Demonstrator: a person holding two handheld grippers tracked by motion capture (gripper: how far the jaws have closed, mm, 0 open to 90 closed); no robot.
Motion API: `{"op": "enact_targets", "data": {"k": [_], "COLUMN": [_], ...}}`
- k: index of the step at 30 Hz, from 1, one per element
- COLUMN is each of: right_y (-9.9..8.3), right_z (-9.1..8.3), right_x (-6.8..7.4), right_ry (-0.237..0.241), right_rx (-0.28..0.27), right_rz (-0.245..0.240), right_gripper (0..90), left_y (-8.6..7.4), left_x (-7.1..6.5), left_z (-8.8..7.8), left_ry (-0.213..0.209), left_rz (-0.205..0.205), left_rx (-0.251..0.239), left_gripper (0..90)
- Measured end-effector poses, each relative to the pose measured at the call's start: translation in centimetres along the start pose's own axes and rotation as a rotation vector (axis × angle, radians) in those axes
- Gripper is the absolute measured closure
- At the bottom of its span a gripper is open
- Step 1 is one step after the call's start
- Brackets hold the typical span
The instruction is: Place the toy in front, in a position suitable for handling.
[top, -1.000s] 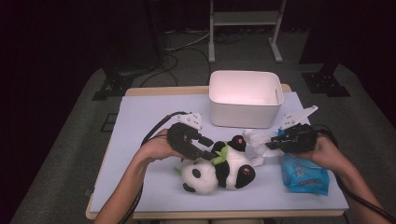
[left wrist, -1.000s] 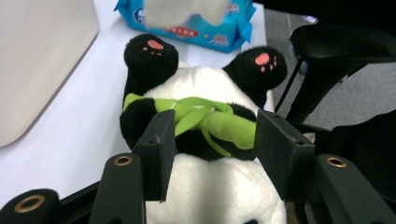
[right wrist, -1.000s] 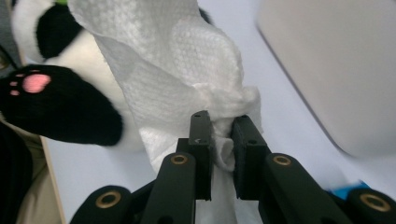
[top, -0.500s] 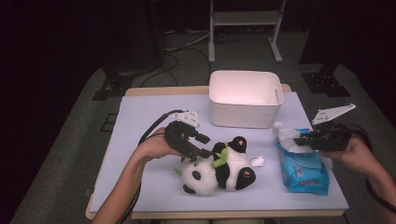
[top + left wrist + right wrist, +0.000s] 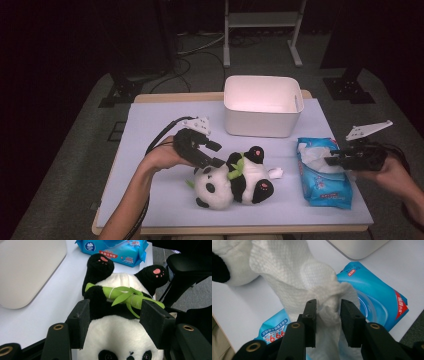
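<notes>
Nearest the bench's front edge lies the panda plush (image 5: pixel 235 181), on its back toward the middle, its head pointing to the front left corner and its black feet to the right. A green bamboo sprig (image 5: pixel 125 296) is tied across its chest. The left gripper (image 5: pixel 211 154) reaches in from the left side, and in the left gripper view its fingers (image 5: pixel 80 325) stand on either side of the plush's neck, above the white head — they have just been opening, and whether the pads press the fur cannot be told.

Near the right edge lies the blue wipes pack (image 5: pixel 322 175), flat and with its flap up. The right gripper (image 5: pixel 331 159) is over it. In the right gripper view a white wipe (image 5: pixel 307 287) rises from the pack's opening and runs between the fingers (image 5: pixel 310 320), which have just been opening; the wipe is bunched in the gap, with some space showing beside it.

Farther back, toward the rear edge and right of centre, stands the white bin (image 5: pixel 263 105) — well apart from both grippers.
</notes>
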State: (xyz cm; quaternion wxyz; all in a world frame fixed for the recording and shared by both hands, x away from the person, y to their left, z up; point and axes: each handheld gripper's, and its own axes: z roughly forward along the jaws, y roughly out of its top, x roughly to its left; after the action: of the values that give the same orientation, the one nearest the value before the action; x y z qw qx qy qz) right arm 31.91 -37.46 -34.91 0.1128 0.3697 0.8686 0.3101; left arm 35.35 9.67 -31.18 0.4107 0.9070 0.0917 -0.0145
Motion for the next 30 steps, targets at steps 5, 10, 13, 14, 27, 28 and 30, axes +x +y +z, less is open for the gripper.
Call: {"op": "enact_targets", "data": {"k": [5, 10, 13, 14, 27, 28, 30], "right_y": [0.0, 0.4, 0.6, 0.7, 1.4, 1.4, 1.4], "right_z": [-0.7, -1.0, -1.1, -1.2, -2.0, -2.1, -2.1], "right_x": [0.1, 0.3, 0.4, 0.5, 1.0, 1.0, 0.9], "right_ry": [0.024, 0.044, 0.055, 0.058, 0.019, 0.018, -0.005], "right_rx": [-0.028, -0.030, -0.035, -0.040, -0.056, -0.067, -0.078], "right_rz": [0.005, 0.000, 0.001, 0.001, -0.019, -0.023, -0.020], "right_gripper": [57.0, 52.2, 50.9, 50.8, 62.8, 67.4, 69.3], "left_y": [-0.1, -0.2, -0.2, -0.2, -0.2, -0.1, -0.1], "left_x": [0.0, 0.1, 0.2, 0.2, 0.0, 0.0, 0.1], "left_z": [0.2, 0.2, 0.1, 0.0, -0.1, -0.1, -0.1], "left_ry": [0.001, 0.010, 0.016, 0.017, 0.025, 0.026, 0.027], "left_rz": [-0.001, -0.007, -0.013, -0.013, -0.008, -0.003, -0.003], "left_rx": [0.009, 0.012, 0.008, 0.008, 0.003, 0.008, 0.010], "left_gripper": [39.4, 38.1, 37.0, 36.9, 34.3, 34.3, 34.0]}}
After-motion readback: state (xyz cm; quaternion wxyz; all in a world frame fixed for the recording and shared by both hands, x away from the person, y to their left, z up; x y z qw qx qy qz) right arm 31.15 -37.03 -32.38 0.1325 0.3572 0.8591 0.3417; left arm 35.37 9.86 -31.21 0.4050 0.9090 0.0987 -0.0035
